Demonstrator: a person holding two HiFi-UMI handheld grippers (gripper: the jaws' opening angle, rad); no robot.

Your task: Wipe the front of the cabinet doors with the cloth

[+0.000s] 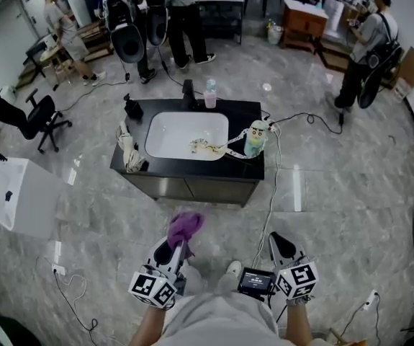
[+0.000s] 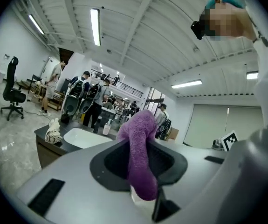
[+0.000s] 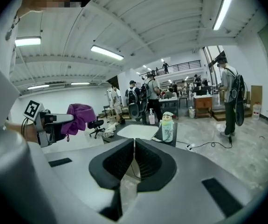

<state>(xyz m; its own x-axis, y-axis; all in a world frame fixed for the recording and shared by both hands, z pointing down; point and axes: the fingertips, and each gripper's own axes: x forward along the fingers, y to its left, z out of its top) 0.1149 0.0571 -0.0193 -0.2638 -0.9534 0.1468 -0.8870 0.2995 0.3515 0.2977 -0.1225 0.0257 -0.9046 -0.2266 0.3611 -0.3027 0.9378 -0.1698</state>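
My left gripper (image 1: 176,246) is shut on a purple cloth (image 1: 184,227) that bunches out past its tips; the same cloth (image 2: 140,153) fills the jaws in the left gripper view. My right gripper (image 1: 281,244) is shut with nothing between its jaws (image 3: 134,160). Both hang low near my body, well short of the black sink cabinet (image 1: 192,187), whose dark front doors face me. The right gripper view shows the left gripper holding the cloth (image 3: 76,116) off to its left.
The cabinet top holds a white basin (image 1: 186,135), a pink bottle (image 1: 210,94), a cartoon-figure bottle (image 1: 255,138) and a rolled rag (image 1: 129,150). A cable (image 1: 271,193) runs down the floor right of the cabinet. A white box (image 1: 16,195) stands left. People stand far behind.
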